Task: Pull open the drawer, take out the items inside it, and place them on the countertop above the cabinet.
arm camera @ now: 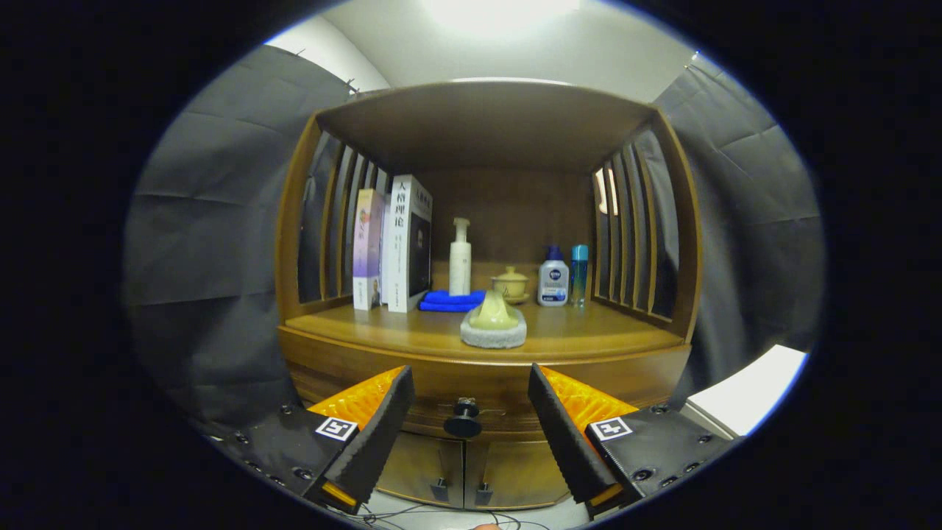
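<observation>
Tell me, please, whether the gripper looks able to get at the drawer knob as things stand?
Probably yes. The gripper is open, and the drawer knob sits in the gap between its fingers, slightly beyond the tips. Nothing lies between them, and the drawer looks closed.

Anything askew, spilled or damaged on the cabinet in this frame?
Nothing stands out. The books, bottles and teaware stand upright on the countertop, the drawer knob is intact, and the gripper is open, level with the knob.
</observation>
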A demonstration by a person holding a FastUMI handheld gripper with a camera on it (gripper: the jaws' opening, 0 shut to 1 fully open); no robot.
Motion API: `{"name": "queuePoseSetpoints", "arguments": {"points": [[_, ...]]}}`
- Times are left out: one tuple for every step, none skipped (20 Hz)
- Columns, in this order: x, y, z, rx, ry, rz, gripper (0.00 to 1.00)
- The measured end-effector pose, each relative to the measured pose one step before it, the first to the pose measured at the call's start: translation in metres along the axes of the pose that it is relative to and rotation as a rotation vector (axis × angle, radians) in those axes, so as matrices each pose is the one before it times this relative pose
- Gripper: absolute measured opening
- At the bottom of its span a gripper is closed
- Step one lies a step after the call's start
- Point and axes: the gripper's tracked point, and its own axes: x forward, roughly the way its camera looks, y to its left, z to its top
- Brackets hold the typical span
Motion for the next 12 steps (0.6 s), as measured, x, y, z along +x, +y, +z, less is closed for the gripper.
{"name": "queuePoseSetpoints", "arguments": {"points": [[-0.00955,-0.00158,0.00911,0.00035,-0.00861,0.00955,0.99],[-0.01008,-0.00343,0.0109,0.00158,-0.01103,0.00612,0.99],[-0.00965,-0.00225,0.00956,-0.00149,-0.01477,0.00718,0.99],[-0.00849,-0.00181,0.00735,-0.00526,-0.01128,0.00702,0.99],[-0.00842,-0.00353,0.00683,-0.01142,-0.01172,0.00116,0.99],[-0.00803,-0.0046,0.00582,-0.00942,-0.00631,-0.00296,0.99],[-0.00852,-0.00267,0.00481,-0.00721,-0.0072,0.00297,0.99],[-0.00639,-0.00152,0.00531,-0.00355,-0.00641,0.0022,0.99],[-0.00584,-0.00209,0.00379,-0.00363,-0.00649,0.00134,0.99],[-0.0054,-0.00203,0.00278,-0.00225,-0.00189,0.0011,0.99],[-0.00496,-0.00254,0.00311,0.00155,-0.00085,-0.00199,0.99],[-0.00405,-0.00188,0.00195,0.00408,-0.00193,-0.00099,0.99]]}}
